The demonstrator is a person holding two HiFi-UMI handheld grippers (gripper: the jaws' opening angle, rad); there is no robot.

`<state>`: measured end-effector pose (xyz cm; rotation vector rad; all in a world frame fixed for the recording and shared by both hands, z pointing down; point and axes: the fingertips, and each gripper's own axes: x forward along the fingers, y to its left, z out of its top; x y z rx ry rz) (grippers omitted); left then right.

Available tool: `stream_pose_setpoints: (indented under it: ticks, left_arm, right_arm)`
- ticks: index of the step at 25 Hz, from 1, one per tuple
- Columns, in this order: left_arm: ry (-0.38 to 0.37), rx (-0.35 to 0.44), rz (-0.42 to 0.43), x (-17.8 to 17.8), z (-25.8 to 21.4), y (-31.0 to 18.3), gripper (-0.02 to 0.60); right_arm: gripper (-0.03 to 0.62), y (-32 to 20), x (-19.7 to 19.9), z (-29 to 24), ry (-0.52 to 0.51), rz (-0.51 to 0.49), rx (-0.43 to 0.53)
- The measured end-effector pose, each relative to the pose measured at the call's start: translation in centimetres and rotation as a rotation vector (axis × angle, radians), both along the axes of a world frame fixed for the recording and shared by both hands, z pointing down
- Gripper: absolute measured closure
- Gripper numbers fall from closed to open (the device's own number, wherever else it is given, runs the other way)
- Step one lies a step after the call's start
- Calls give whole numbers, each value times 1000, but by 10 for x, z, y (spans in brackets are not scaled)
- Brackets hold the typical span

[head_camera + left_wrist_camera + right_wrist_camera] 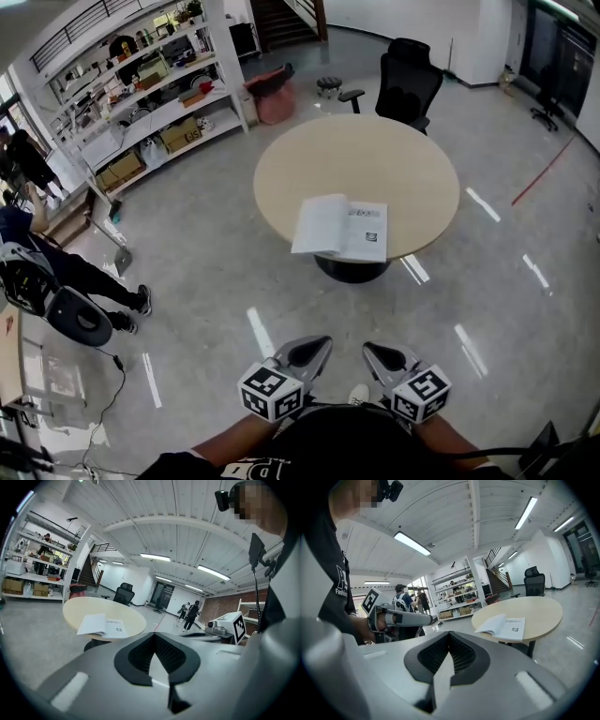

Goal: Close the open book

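An open white book [339, 228] lies flat near the front edge of the round beige table [375, 150], some way ahead of me. Both grippers are held low and close to my body, side by side and well short of the table. The left gripper [317, 345] has its jaws together with nothing in them. The right gripper [375, 349] also looks shut and empty. In the left gripper view the book [103, 625] shows beyond the left gripper [153, 634]. The right gripper view has the book [504, 626] to the right of the right gripper [449, 634].
A black office chair [409, 82] stands behind the table, with a stool [328, 85] and a pink bin [274, 99] further back. Loaded white shelves [141, 94] line the left wall. A person [66, 272] stands at left; others walk in the distance [191, 615].
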<state>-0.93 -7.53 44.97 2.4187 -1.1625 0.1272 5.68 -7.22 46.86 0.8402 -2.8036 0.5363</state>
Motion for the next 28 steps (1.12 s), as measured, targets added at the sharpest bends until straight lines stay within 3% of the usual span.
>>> stream_pose_setpoints:
  ticks: [6, 11, 20, 28]
  left_arm:
    - [-31, 7, -50, 22, -3, -32, 574]
    - [-77, -37, -41, 28, 1, -36, 574]
    - [-61, -76, 6, 30, 25, -81, 574]
    - [-32, -64, 70, -1, 19, -150, 574]
  right_arm:
    - [586, -29, 36, 14, -14, -11, -25]
    - [586, -39, 46, 25, -44, 1, -86]
    - [586, -83, 45, 40, -29, 34, -94]
    - [586, -141, 14, 28, 10, 90, -78]
